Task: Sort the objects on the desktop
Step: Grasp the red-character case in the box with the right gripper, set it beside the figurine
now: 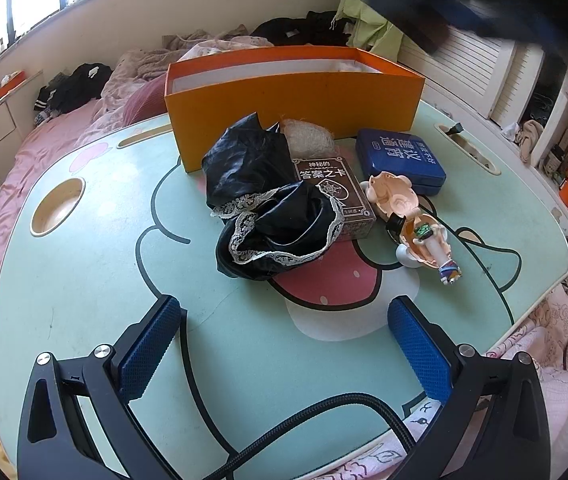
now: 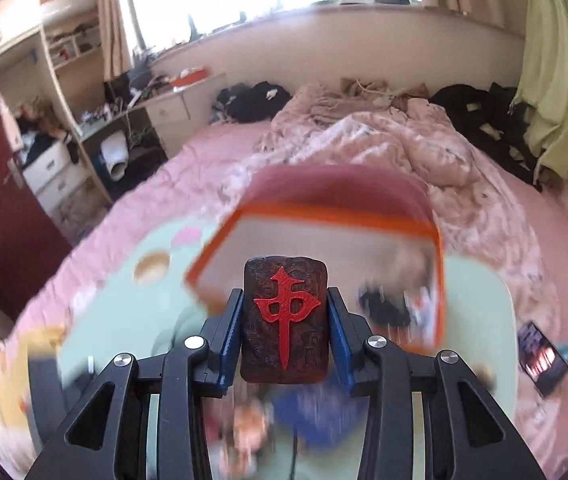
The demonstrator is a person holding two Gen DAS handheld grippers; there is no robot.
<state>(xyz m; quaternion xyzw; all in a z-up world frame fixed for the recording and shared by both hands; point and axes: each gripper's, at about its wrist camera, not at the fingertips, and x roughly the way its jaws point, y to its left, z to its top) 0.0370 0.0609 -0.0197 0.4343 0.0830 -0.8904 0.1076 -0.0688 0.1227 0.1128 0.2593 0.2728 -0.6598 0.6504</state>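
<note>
My right gripper (image 2: 285,312) is shut on a dark brown mahjong-tile block (image 2: 285,320) with a red character, held high above the table, in front of the blurred orange box (image 2: 324,216). My left gripper (image 1: 284,320) is open and empty, low over the near part of the mint table (image 1: 84,280). Ahead of it lie a black lace-trimmed cloth (image 1: 268,208), a brown card box (image 1: 336,188), a blue tin (image 1: 400,156), a pink figurine toy (image 1: 416,224) and a pale woven item (image 1: 308,138), all in front of the open orange box (image 1: 292,96).
The table has a round cup recess (image 1: 58,206) at the left and a slot (image 1: 466,144) at the right. It stands on a pink bed (image 2: 524,240) with rumpled bedding and dark clothes. A phone (image 2: 544,358) lies right of the table.
</note>
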